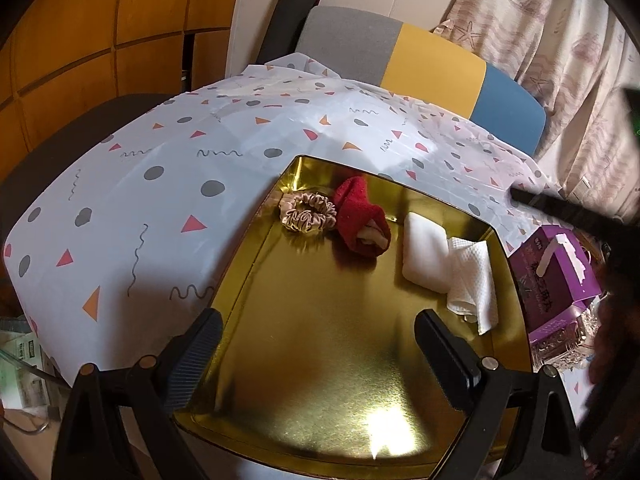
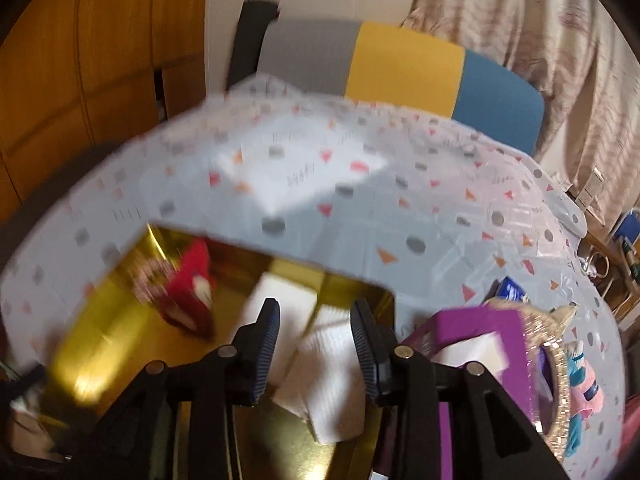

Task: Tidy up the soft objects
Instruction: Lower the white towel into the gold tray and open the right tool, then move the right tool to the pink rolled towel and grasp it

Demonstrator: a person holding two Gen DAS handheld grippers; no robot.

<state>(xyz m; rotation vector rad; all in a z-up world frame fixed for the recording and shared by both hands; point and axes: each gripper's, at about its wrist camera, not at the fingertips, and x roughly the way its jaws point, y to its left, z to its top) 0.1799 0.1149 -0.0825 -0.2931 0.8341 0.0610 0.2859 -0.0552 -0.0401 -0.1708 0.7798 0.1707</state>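
A gold tray point(image 1: 320, 360) lies on the patterned tablecloth point(image 1: 160, 184). At its far end rest a beige satin scrunchie point(image 1: 308, 214), a rolled red cloth point(image 1: 360, 220), a folded white towel point(image 1: 426, 252) and a crumpled white tissue point(image 1: 474, 280). My left gripper point(image 1: 318, 320) hovers open over the tray's bare near part, holding nothing. In the blurred right wrist view, my right gripper point(image 2: 316, 320) stands partly open above the tissue point(image 2: 320, 380), which lies on the tray point(image 2: 100, 320) beside the towel point(image 2: 288, 300). Its pads do not press the tissue. The red cloth point(image 2: 192, 288) sits to the left.
A purple tissue box point(image 1: 560, 264) point(image 2: 480, 340) stands just right of the tray. A glittery item point(image 2: 560, 380) and pink-teal things lie further right. A grey, yellow and blue chair back point(image 1: 420, 64) rises behind the table; curtains hang at the right.
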